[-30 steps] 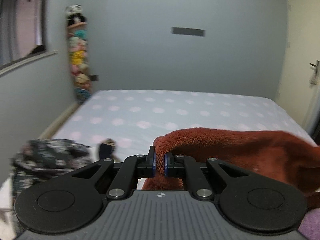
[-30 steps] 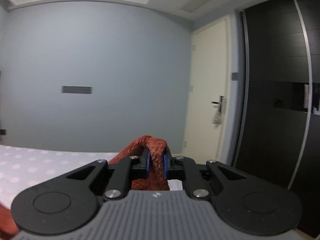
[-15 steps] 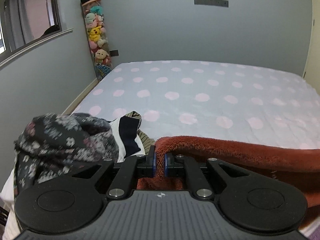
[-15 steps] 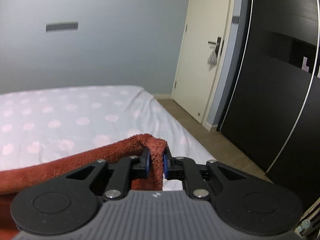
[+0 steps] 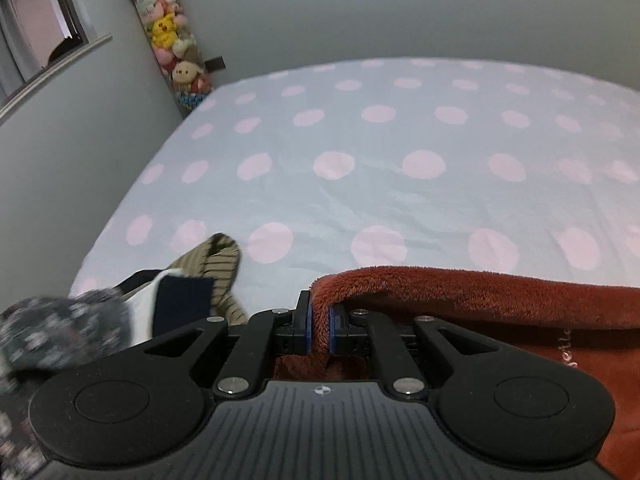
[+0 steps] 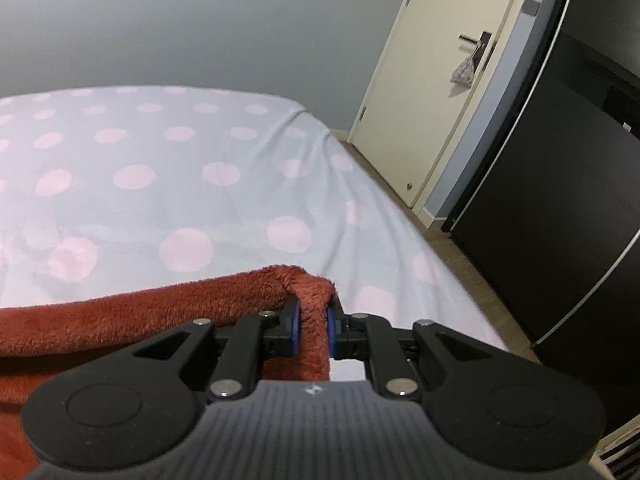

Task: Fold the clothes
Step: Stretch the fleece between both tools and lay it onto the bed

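Rust fleece garment [image 5: 480, 300] pinched taut, left tool [image 5: 319, 320], right tool [image 6: 312, 322]

The rust-red fleece [image 5: 500, 296] runs off the right edge of the left wrist view, and its small embroidered lettering [image 5: 565, 350] is cut short and unreadable. The gripper body hides the fleece's near part in both views. The dark flowered garment [image 5: 56, 332] at near left is blurred. The stuffed toys [image 5: 172, 36] in the far corner are cropped at the top.
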